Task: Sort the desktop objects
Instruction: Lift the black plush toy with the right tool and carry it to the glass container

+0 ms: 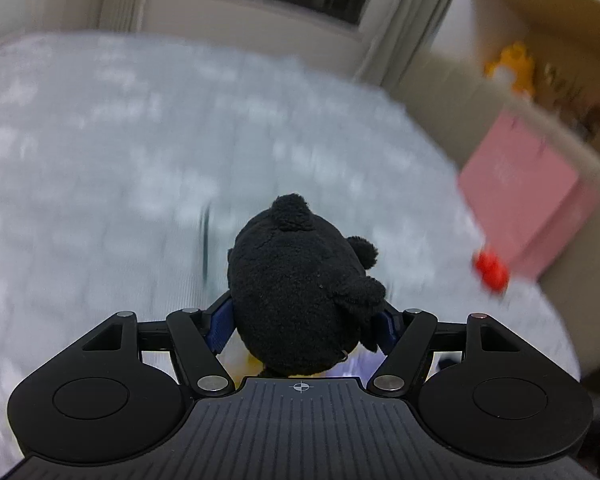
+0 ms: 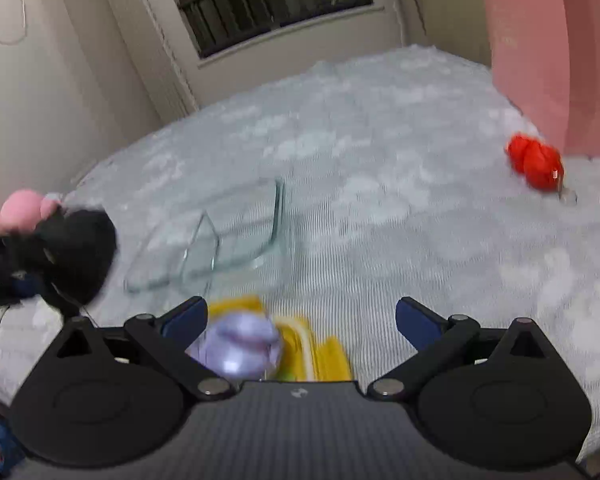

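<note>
Left gripper point(image 1: 304, 320): pinching the black plush toy point(image 1: 300, 280), lifted above the pale-blue tablecloth point(image 1: 100, 160).
Right gripper point(image 2: 300, 320): fingers spread, empty.

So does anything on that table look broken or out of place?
Possibly. The clear glass tray on the grey cloth shows angular lines like a crack or a divider; blur prevents telling which. The red item lies near the pink box.

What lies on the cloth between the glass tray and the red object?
Nothing: in the right wrist view, the cloth between the glass tray and the red object is bare.
</note>
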The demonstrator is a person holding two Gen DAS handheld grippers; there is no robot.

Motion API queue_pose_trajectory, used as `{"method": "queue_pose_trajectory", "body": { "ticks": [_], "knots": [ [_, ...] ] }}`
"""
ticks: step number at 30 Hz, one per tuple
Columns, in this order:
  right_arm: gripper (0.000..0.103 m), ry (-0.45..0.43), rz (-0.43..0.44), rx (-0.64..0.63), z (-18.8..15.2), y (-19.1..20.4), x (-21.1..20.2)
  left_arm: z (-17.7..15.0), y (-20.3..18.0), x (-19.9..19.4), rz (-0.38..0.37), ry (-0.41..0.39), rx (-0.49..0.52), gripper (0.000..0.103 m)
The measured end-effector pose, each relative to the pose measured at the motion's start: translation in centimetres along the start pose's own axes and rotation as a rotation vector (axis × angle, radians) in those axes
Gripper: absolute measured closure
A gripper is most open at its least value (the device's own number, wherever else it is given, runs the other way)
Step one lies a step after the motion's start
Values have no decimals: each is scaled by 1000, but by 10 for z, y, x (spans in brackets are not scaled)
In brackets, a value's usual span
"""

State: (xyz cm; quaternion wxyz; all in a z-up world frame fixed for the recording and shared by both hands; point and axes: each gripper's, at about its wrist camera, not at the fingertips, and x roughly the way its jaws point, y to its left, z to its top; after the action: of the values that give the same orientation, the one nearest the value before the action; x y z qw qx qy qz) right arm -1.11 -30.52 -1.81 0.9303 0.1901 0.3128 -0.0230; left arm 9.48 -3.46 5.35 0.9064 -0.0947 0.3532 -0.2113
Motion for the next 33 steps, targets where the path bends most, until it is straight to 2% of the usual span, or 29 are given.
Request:
{"method": "queue_pose_trajectory", "body": {
  "ticks": [4,8,10,14,18,23,25,27,30,33],
  "knots": [
    [2,9,-11,20,2,-3,9,37,0,6,-67,-117,-25,29],
    [2,50,-28,61,-1,-12,21,48,15,34,-158,-147,-100,29],
    [2,61,-22,85,-2,-15,24,43,24,52,-141,-119,-124,29],
    [2,51,-5,77,1,-11,27,20,46,89,-97,-17,-181,29],
    [2,40,-5,14,4,5,31,12,56,96,-65,-4,-199,26],
    [2,55,5,-11,2,12,37,12,67,92,-70,-3,-223,22],
    [2,68,6,1,0,10,39,18,68,83,-70,-21,-209,14],
    [2,76,14,18,-1,8,40,26,67,71,-38,-27,-188,9],
    [2,83,30,31,-3,7,40,27,69,56,25,16,-160,9],
    [2,91,46,43,-4,6,40,15,71,48,47,63,-154,9]
  ]
}}
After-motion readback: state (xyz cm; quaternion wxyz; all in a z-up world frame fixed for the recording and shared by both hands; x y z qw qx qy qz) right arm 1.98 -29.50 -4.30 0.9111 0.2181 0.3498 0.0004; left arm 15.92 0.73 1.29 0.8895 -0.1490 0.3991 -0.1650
